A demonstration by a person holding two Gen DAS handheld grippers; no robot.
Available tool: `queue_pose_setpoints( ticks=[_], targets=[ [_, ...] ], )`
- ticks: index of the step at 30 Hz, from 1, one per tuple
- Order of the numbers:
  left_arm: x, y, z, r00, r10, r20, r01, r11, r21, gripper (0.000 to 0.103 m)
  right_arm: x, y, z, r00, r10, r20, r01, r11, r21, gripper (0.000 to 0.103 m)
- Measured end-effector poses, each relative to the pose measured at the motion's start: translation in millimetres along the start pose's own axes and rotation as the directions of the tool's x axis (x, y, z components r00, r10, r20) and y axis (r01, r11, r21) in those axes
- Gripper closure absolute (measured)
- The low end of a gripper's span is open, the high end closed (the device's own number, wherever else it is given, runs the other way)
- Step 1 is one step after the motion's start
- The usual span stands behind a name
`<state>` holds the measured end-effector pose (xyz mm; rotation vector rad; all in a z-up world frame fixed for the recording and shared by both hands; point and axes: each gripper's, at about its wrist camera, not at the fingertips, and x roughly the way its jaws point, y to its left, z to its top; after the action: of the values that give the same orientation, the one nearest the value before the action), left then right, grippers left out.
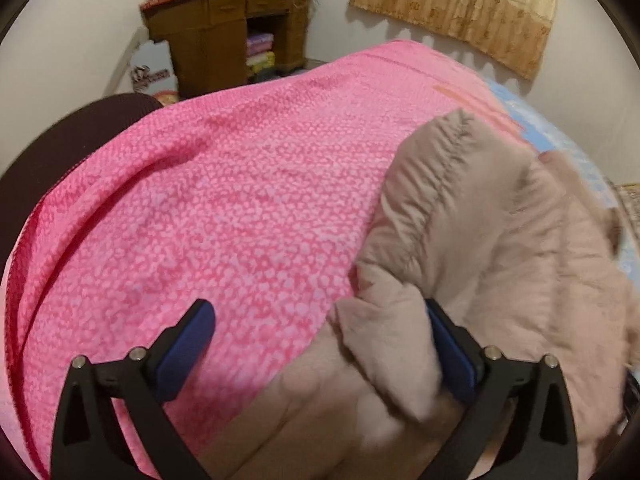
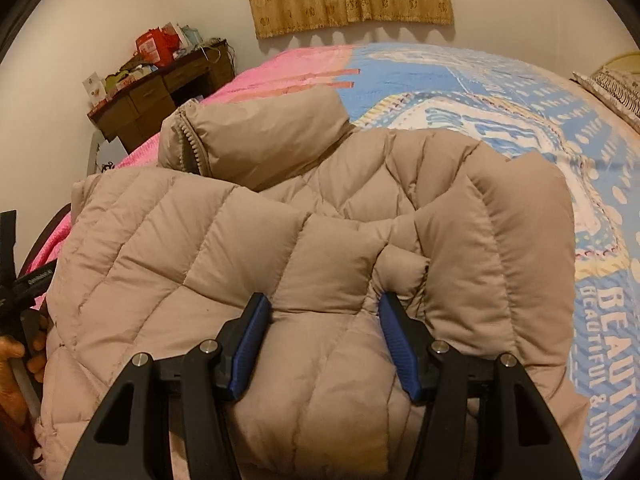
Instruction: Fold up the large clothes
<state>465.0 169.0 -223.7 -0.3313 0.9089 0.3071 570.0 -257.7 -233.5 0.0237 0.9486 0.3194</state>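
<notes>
Mid-fold: left gripper point(image 1: 320, 344) jaws wide, empty; right gripper point(image 2: 325, 344) clamps puffer jacket point(image 2: 248, 248). Next: smooth, refold.

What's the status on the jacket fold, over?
Left gripper wide open, jacket edge against one finger. Right gripper part-open astride a jacket fold, grip unclear. Bedspread around it clear.

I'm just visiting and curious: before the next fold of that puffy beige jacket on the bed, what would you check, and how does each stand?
1. Left gripper let go: ok, jaws wide, jacket edge only against one finger.
2. Right gripper holding the jacket: cannot tell; padding bulges between its fingers.
3. Jacket fully on the bed: ok.
4. Sleeve tucked in: not ok, it lies bunched on top.
5. Room ahead to fold: ok.
</notes>
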Motion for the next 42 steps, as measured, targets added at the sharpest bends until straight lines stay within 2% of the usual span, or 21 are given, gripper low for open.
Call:
queue_pose_setpoints(
  ticks=[1,3,5,7,9,12,15,17,20,23,27,29,32,35,37,40,42],
  targets=[
    [-12.9,4.6,-0.7,1.0,-0.025,0.014,0.025,1.0,0.014,0.003,-12.7,0.8,2.1,1.0,-0.019,-0.017,0.019,1.0,0.006,0.044],
    [-39.2,12.8,-5.4,0.997,-0.04,0.061,0.036,0.997,0.061,0.003,-46.5,1.4,-0.8,0.998,-0.019,0.061,0.019,1.0,0.016,0.044],
    [-67.8,24.1,-11.2,0.991,-0.052,0.12,0.039,0.993,0.111,0.003,-96.9,-3.5,-10.3,0.981,0.04,0.19,-0.047,0.998,0.035,0.044],
    [-96.5,43.1,-21.8,0.983,-0.091,0.16,0.068,0.988,0.142,0.002,-126.9,-10.5,-19.4,0.969,0.07,0.238,-0.086,0.994,0.061,0.044],
    [-116.3,62.2,-31.2,0.976,-0.143,0.162,0.114,0.978,0.172,0.002,-158.7,-19.1,-40.2,0.958,0.099,0.27,-0.128,0.988,0.09,0.044],
    [-136.5,79.5,-55.1,0.974,-0.171,0.149,0.134,0.964,0.229,0.002,-186.4,-26.2,-73.6,0.954,0.113,0.276,-0.152,0.981,0.122,0.044],
    [-156.6,93.2,-89.4,0.97,-0.213,0.118,0.168,0.937,0.306,0.002,-211.9,-33.9,-113.6,0.95,0.142,0.279,-0.193,0.967,0.164,0.044],
    [-169.5,99.7,-106.8,0.962,-0.253,0.106,0.207,0.921,0.33,0.002,-224.9,-41.4,-141.3,0.941,0.177,0.288,-0.238,0.952,0.192,0.044],
    [-184.4,119.7,-133.7,0.944,-0.32,0.082,0.276,0.899,0.339,0.002,-238.3,-54.0,-183.8,0.934,0.223,0.281,-0.298,0.919,0.259,0.041],
    [-191.7,132.8,-159.1,0.937,-0.347,0.049,0.311,0.889,0.336,0.002,-245.5,-64.8,-222.4,0.937,0.24,0.255,-0.317,0.892,0.322,0.037],
    [-194.4,133.9,-191.6,0.944,-0.328,0.026,0.294,0.876,0.382,0.002,-251.4,-62.7,-269.8,0.945,0.244,0.218,-0.309,0.884,0.352,0.036],
    [-192.2,136.1,-204.0,0.947,-0.322,0.006,0.295,0.873,0.387,0.002,-250.9,-60.4,-288.2,0.955,0.227,0.188,-0.281,0.893,0.35,0.036],
    [-186.1,133.3,-214.4,0.931,-0.364,-0.033,0.352,0.867,0.353,0.004,-246.6,-57.9,-306.7,0.957,0.235,0.17,-0.282,0.894,0.349,0.036],
    [-182.6,122.3,-223.8,0.913,-0.401,-0.076,0.4,0.843,0.36,0.015,-225.7,-50.2,-318.3,0.954,0.284,0.093,-0.298,0.883,0.364,0.036],
    [-182.0,115.2,-228.2,0.912,-0.402,-0.086,0.403,0.834,0.377,0.022,-213.9,-36.7,-323.3,0.95,0.311,0.034,-0.304,0.893,0.332,0.036],
    [-177.2,112.0,-234.9,0.909,-0.401,-0.114,0.413,0.83,0.374,0.032,-210.3,-19.9,-325.1,0.952,0.305,0.018,-0.299,0.921,0.251,0.036],
    [-173.4,111.8,-239.0,0.896,-0.42,-0.143,0.443,0.823,0.355,0.046,-205.2,-17.2,-325.7,0.95,0.312,-0.004,-0.301,0.921,0.248,0.036]
  ],
)
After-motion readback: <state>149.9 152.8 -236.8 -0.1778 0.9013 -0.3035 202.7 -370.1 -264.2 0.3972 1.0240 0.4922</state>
